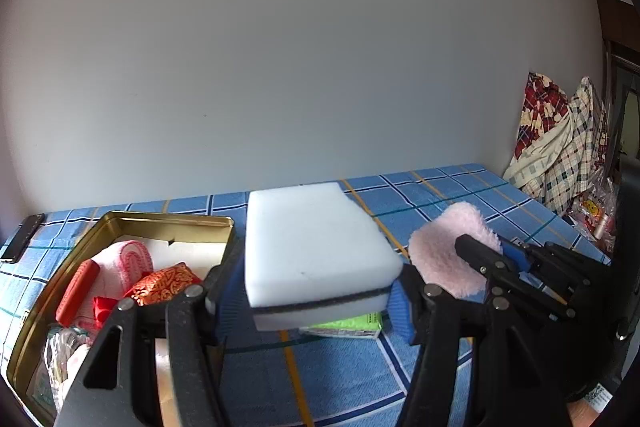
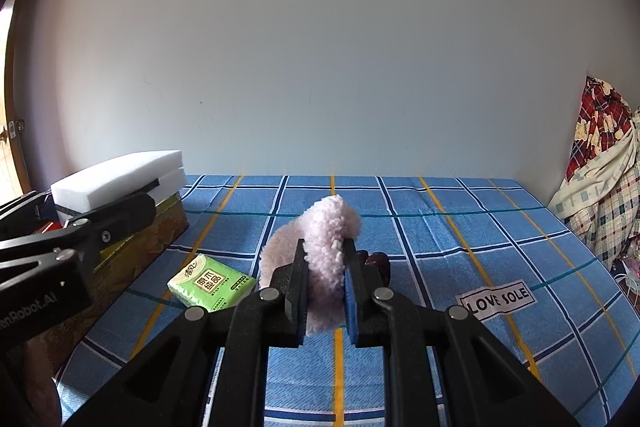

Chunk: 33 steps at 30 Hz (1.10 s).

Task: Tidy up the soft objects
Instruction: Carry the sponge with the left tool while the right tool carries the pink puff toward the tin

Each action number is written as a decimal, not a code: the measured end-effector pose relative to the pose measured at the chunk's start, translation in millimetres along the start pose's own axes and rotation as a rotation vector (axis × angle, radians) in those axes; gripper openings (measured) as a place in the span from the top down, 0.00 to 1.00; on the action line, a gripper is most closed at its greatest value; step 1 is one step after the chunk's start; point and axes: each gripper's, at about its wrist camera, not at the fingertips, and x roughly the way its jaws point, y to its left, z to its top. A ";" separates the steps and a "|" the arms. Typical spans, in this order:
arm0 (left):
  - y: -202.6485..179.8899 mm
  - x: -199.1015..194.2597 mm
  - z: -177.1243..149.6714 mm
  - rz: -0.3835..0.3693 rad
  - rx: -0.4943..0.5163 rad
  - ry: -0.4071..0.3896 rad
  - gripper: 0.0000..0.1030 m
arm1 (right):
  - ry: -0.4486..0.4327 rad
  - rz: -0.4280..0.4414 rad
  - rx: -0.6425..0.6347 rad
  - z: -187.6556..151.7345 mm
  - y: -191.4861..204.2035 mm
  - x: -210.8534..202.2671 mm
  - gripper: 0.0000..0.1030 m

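My left claw squeezes the big white sponge, up in the air beside the gold tin, so it can go in. My right claw pinches the fluffy pink pad, lifted off the blue bed, waiting its turn.

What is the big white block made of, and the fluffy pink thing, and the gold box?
The white block looks like soft foam sponge: matte, with a thin dark layer through its side. The fluffy pink thing seems to be plush fleece, with curly tufts. The gold box is probably tin, since its rim and inside walls shine.
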 end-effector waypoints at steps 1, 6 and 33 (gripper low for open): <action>-0.2 -1.8 -0.5 -0.002 0.000 -0.004 0.41 | -0.001 0.000 0.000 -0.1 -0.4 0.3 0.85; -2.7 -6.5 -3.0 0.000 0.008 -0.014 0.41 | -0.007 0.002 0.001 -1.8 -1.2 -0.8 0.84; 23.5 -40.1 -4.8 0.006 -0.051 -0.076 0.41 | -0.078 0.014 -0.058 -11.0 6.2 -17.0 0.84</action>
